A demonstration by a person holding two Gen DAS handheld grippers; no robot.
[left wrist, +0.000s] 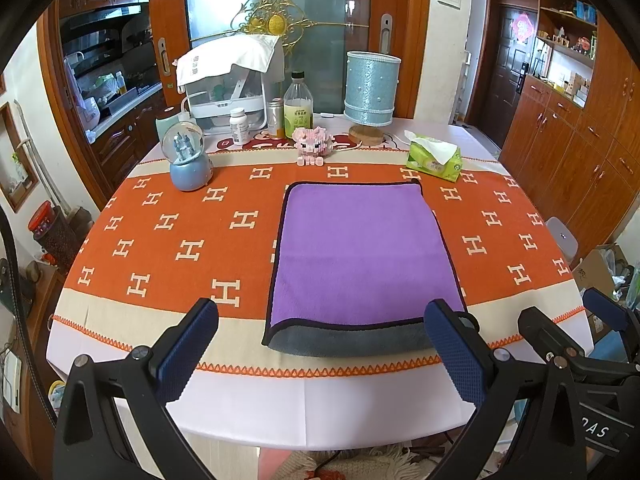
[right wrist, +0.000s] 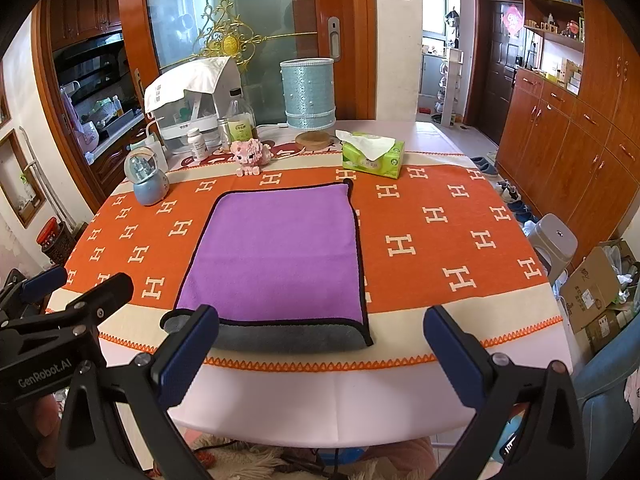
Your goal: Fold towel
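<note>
The purple towel (left wrist: pixel 360 252) lies flat on the desk (left wrist: pixel 320 412), already doubled over, with its grey underside showing in a strip along the near edge and a dark trim running round it. It sits on the orange H-patterned cloth (left wrist: pixel 160 240), its near edge reaching onto the cream border. My left tongs (left wrist: pixel 320 348) hover just short of that near edge, spread wide with nothing between them; the right-hand pad sits in front of the towel's near right corner. My right tongs (right wrist: pixel 320 348) hang wide apart too, empty, the left-hand pad covering the near left corner by the small grey loop. Each view catches the other tongs at its side. Beyond the towel, well apart from it: a snow globe (left wrist: pixel 188 160), a pink brick pig (left wrist: pixel 313 145), a green tissue pack (left wrist: pixel 434 158) and a blue lamp (left wrist: pixel 371 88).
</note>
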